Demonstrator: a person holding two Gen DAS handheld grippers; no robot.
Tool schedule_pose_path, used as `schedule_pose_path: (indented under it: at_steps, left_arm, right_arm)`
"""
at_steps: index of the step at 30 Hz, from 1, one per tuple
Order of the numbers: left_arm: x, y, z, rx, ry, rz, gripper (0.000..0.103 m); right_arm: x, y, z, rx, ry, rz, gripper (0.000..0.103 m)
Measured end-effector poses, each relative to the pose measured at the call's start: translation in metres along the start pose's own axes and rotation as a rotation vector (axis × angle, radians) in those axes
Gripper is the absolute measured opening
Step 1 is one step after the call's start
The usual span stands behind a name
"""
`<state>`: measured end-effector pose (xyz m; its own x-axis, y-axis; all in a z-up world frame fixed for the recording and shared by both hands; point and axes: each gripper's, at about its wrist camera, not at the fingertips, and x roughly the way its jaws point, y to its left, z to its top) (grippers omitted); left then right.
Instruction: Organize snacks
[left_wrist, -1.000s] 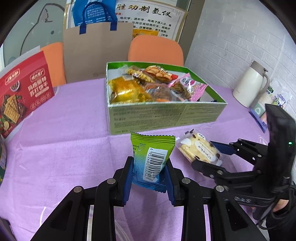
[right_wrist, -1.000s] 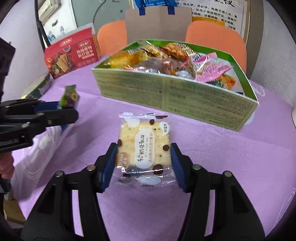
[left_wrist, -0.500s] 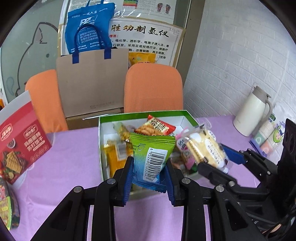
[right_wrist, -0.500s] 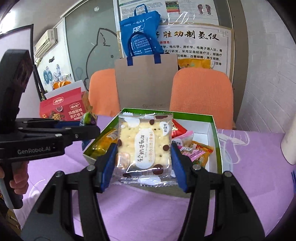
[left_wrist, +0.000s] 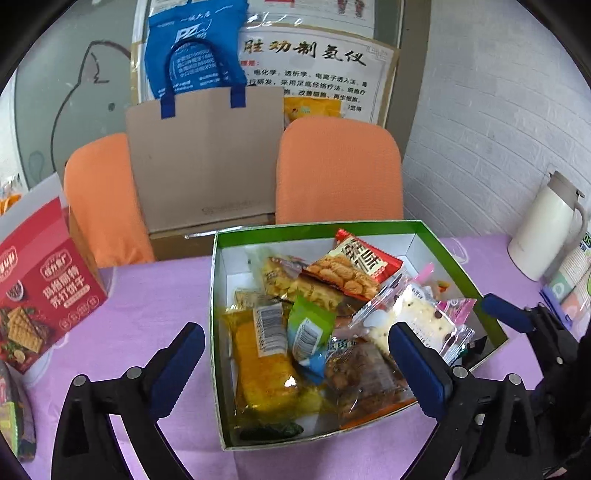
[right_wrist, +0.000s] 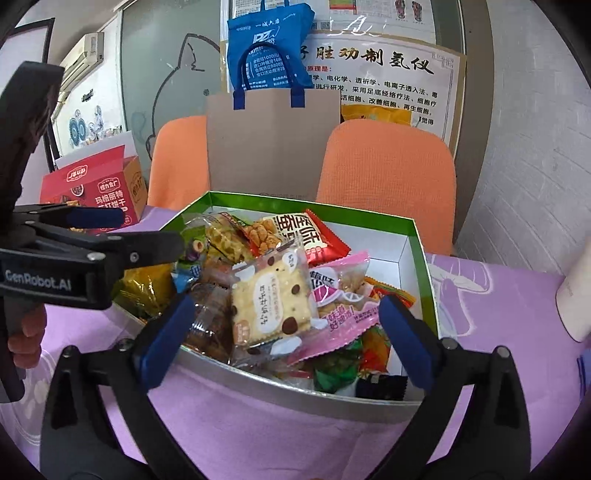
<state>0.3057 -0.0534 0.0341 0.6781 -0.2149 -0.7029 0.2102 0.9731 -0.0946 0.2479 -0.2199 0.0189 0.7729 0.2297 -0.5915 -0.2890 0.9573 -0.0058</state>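
A green-rimmed cardboard box (left_wrist: 317, 227) full of snack packets stands on the purple tablecloth. My left gripper (left_wrist: 295, 343) hangs over its near-left part, jaws opening wide; the green packet with a barcode (left_wrist: 308, 328) lies loose among the snacks below, touching neither pad. My right gripper (right_wrist: 286, 310) hovers over the box (right_wrist: 310, 205) too, jaws opening; the clear cracker packet with dark spots (right_wrist: 273, 299) rests on the pile, free of both pads. That cracker packet (left_wrist: 413, 317) also shows in the left wrist view.
A red cracker carton (left_wrist: 44, 295) stands at the left and a white thermos jug (left_wrist: 546, 229) at the right. Two orange chairs (left_wrist: 340, 170) and a brown paper bag (left_wrist: 207, 155) are behind the box. A hand (right_wrist: 26, 339) holds the left gripper's handle.
Both grippers rose from the tablecloth and moved over the box. Their jaws went from shut on the packets to wide open; both packets now lie in the box.
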Motion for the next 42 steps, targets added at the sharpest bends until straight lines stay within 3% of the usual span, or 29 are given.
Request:
schedule_pose_path:
  at_steps: [6, 14, 19, 23, 32, 42]
  left_arm:
    - [-0.017, 0.0, -0.011, -0.003, -0.006, 0.037, 0.101]
    - [-0.08, -0.009, -0.032, 0.012, -0.07, 0.105, 0.103]
    - [-0.115, -0.019, -0.066, 0.017, -0.061, 0.149, 0.103]
    - [-0.137, -0.023, -0.092, -0.017, -0.063, 0.139, 0.103]
    - [-0.152, -0.032, -0.14, -0.028, -0.059, 0.139, 0.103]
    - [-0.157, -0.043, -0.167, -0.001, -0.058, 0.165, 0.103]
  right_arm:
    - [-0.015, -0.006, -0.001, 0.03, 0.034, -0.02, 0.102]
    - [-0.088, 0.001, 0.001, 0.066, 0.003, -0.104, 0.102]
    - [-0.13, 0.009, -0.021, 0.121, 0.022, -0.13, 0.102]
    - [-0.156, 0.017, -0.047, 0.146, 0.026, -0.149, 0.102]
    - [-0.174, 0.029, -0.086, 0.134, 0.043, -0.221, 0.102]
    - [-0.172, 0.033, -0.104, 0.143, 0.066, -0.226, 0.102]
